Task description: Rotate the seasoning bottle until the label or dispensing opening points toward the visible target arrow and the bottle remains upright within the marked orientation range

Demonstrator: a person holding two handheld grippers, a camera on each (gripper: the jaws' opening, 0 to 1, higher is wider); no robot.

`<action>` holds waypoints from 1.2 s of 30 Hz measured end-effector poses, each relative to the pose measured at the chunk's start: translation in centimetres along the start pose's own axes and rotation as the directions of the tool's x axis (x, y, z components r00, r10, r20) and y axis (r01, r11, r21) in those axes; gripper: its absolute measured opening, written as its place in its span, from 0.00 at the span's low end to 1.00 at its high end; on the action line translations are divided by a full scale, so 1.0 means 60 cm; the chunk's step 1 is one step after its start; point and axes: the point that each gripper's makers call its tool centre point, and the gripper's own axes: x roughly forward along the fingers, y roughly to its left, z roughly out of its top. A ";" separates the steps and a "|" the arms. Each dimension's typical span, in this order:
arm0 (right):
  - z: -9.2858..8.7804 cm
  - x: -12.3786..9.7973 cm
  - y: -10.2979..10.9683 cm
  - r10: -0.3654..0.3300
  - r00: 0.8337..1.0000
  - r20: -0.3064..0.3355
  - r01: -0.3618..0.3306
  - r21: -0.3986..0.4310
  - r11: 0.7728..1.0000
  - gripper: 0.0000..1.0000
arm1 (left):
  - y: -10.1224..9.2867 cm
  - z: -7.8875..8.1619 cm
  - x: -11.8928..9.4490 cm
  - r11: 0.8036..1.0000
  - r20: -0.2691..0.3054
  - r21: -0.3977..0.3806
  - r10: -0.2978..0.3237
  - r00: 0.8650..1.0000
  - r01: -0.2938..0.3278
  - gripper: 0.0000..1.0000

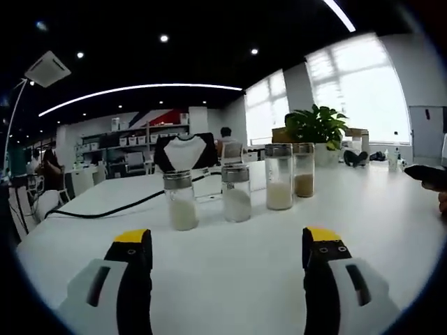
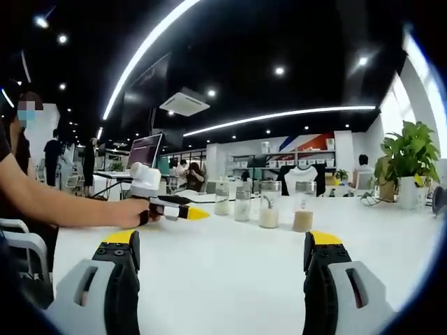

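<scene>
We're seeing a big white table (image 1: 230, 272) running across the lower half of both views. Potted plant (image 1: 318, 127) is sitting at upper right of the left gripper view, behind the jars; in the right gripper view it's at far right (image 2: 408, 157). A black cable (image 1: 119, 208) is trailing across the table at centre left of the left gripper view.

In the right gripper view we're seeing a person's forearm reaching in from the left edge, roughly level, hand (image 2: 131, 211) wrapped round the left gripper (image 2: 183, 212); its yellow tips are pointing right toward the jars, well short of them. From this side we can't tell how far those jaws are spread.

In the left gripper view, the left gripper (image 1: 227, 241) is hovering low over the table with jaws spread wide, pinching nothing, touching nothing. The right gripper (image 2: 220, 244) is doing the same in its own view: jaws wide apart, nothing between them.

Four seasoning bottles are standing upright mid-frame in a row, all clear of both grippers. In the left gripper view: left bottle (image 1: 181, 201) with white fill, second bottle (image 1: 236, 193) with white fill, third bottle (image 1: 279, 177) taller with off-white fill, fourth bottle (image 1: 303, 170) with tan fill, just behind and touching or nearly touching the third. We can't make out any label, opening direction or arrow.
</scene>
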 end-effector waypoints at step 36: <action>-0.009 0.002 0.000 -0.007 1.000 -0.028 0.007 -0.008 1.000 1.00 | 0.104 0.025 0.146 0.993 0.096 -0.028 0.114 0.989 -0.112 0.66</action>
